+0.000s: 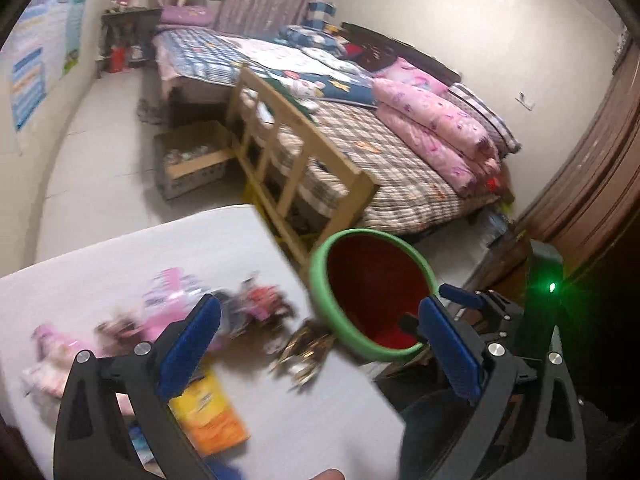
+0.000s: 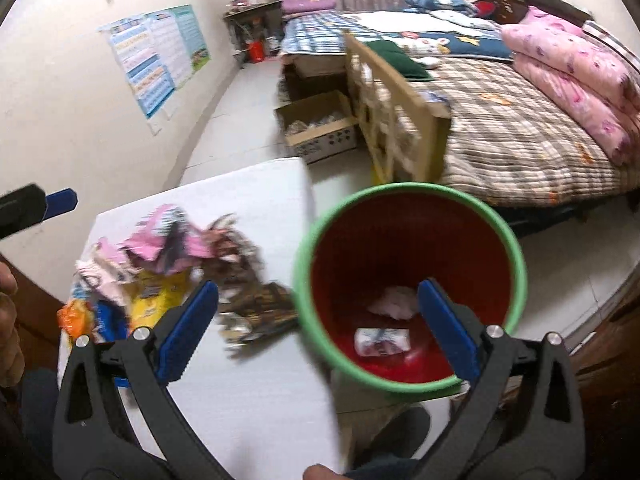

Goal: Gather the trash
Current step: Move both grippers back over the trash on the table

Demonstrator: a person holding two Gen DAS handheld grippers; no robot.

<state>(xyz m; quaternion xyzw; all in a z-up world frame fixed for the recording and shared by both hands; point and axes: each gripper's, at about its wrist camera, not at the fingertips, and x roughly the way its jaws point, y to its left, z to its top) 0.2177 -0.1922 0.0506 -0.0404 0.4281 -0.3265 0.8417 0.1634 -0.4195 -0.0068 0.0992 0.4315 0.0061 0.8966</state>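
Far right: a bed [image 1: 400,168] piled with pink quilts, beyond a wooden rail. Near left: a white table [image 2: 256,400] strewn with wrappers [image 2: 192,264], blurred in both views. Just off the table's right edge: a red bin [image 2: 408,280] with a green rim, upright, mouth facing up.

Left gripper [image 1: 320,344] spread wide, nothing between the blue pads, poised above the table's right edge near the bin rim. Right gripper [image 2: 320,328] likewise released and empty, over the bin's near rim.

Only in the right wrist view: bin floor with a crumpled white tissue [image 2: 394,302] and a small printed packet [image 2: 382,342], long axis running left-right. In the left wrist view: bin interior just dark red.
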